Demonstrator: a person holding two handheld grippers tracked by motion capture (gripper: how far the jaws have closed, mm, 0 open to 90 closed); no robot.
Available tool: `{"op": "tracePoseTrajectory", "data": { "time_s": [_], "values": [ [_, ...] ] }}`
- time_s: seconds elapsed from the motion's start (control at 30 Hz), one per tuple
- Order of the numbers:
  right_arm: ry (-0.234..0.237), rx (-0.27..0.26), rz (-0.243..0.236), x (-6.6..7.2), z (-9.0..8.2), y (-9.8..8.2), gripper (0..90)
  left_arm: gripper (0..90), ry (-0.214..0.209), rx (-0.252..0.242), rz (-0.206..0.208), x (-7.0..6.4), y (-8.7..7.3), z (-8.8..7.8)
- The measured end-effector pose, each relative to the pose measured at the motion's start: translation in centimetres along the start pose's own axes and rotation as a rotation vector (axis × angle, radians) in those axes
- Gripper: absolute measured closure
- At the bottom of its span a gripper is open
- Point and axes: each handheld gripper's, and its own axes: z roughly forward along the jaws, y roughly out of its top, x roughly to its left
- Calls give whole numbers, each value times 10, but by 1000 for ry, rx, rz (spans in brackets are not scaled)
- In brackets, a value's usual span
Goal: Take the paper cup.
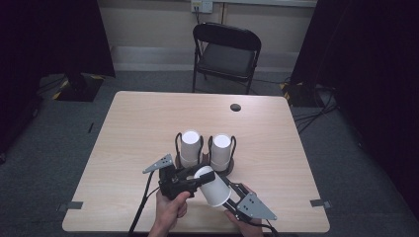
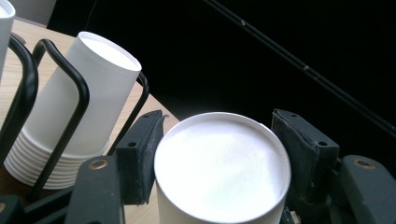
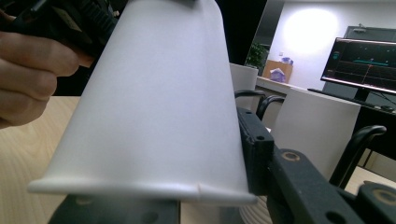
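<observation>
We hold one white paper cup (image 1: 213, 188) upside down between our two grippers, just above the worktop (image 1: 128, 128), at about 6 o'clock from the two cup stacks. The left gripper (image 2: 219, 154) squeezes its fingers on the cup's small closed end. The right gripper (image 1: 232, 193) has its fingers around the wide rim end, and they look pressed on it. We think we are pulling one cup free. Next, one gripper should let go, and we set the cup onto the right stack (image 1: 221, 152) or the left stack (image 1: 189, 147).
</observation>
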Motion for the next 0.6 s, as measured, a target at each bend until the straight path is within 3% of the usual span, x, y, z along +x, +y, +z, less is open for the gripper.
{"op": "tracePoseTrajectory", "data": {
  "time_s": [0.13, 0.3, 0.47, 0.6],
  "values": [
    [-9, -5, 14, -2, -3, -2, 790, 346, 10, 27, 26, 1, 0, 2],
    [0, -9, 24, -3, -3, -1, 828, 336, 25, 15, 34, 2, 0, 2],
    [8, -4, 21, -3, -5, 0, 839, 324, 32, 16, 73, 0, 0, 1],
    [14, 19, 45, -5, -4, 2, 840, 309, 55, 11, 95, -1, 1, 0]
  ]
}}
